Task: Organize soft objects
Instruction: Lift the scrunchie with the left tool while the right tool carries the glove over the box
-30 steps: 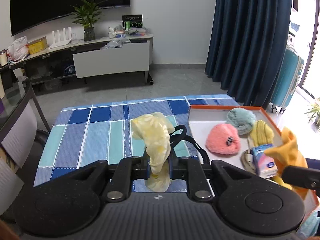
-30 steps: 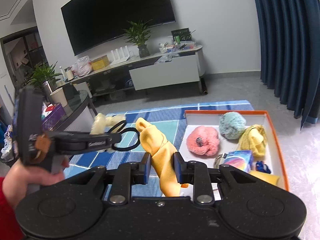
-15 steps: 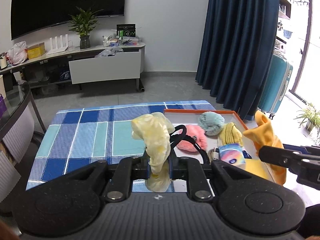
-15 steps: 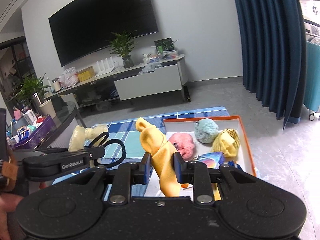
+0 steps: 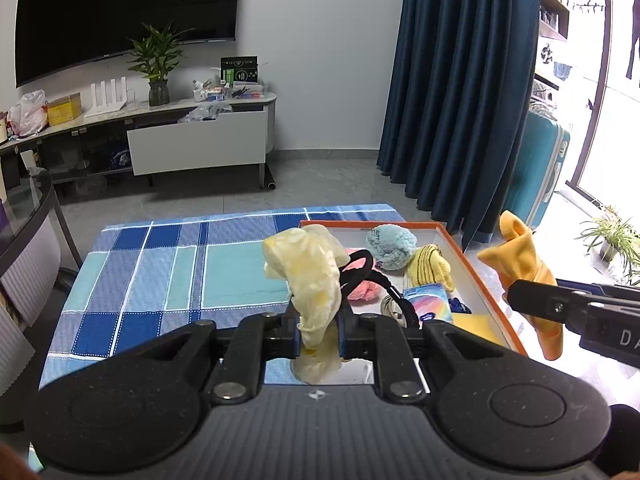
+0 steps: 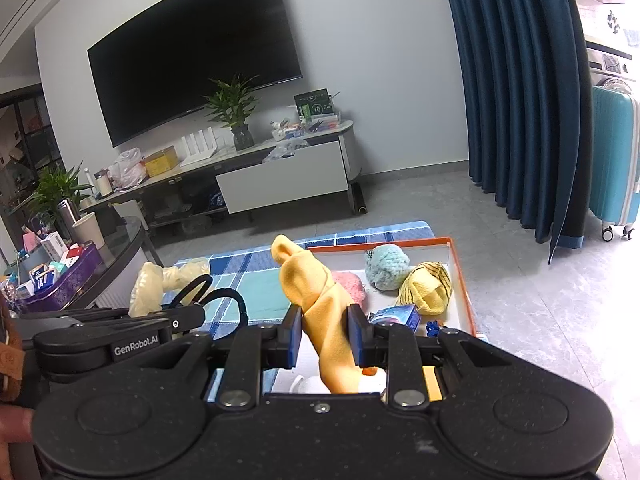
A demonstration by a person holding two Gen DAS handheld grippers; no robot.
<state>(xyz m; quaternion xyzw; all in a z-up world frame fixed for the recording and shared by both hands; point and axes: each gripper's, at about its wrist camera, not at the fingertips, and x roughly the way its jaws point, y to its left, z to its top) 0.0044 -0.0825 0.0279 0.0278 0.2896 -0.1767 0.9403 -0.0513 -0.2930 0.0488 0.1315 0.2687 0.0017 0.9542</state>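
Observation:
My left gripper [image 5: 319, 334] is shut on a pale yellow soft cloth [image 5: 310, 272], lifted above the near part of the blue checked tablecloth [image 5: 180, 272]; a black looped cord [image 5: 372, 276] hangs beside it. My right gripper [image 6: 325, 336] is shut on an orange-yellow cloth [image 6: 320, 296], raised over the near end of the orange-rimmed white box [image 6: 460, 276]. In the box lie a light blue fluffy ball [image 5: 390, 242], a pink fluffy ball [image 5: 362, 290], a yellow knitted piece [image 5: 430, 268] and a small colourful packet [image 5: 426, 300].
A glass-topped side table [image 6: 120, 256] with boxes stands left of the cloth-covered table. Behind are a TV stand [image 5: 192, 148], dark blue curtains [image 5: 460, 100] and a teal suitcase [image 5: 540, 172]. A hand [image 6: 16, 424] holds the left gripper.
Both grippers have pulled back and risen a little with their cloths still held. The table and box now sit farther off and more of the room shows.

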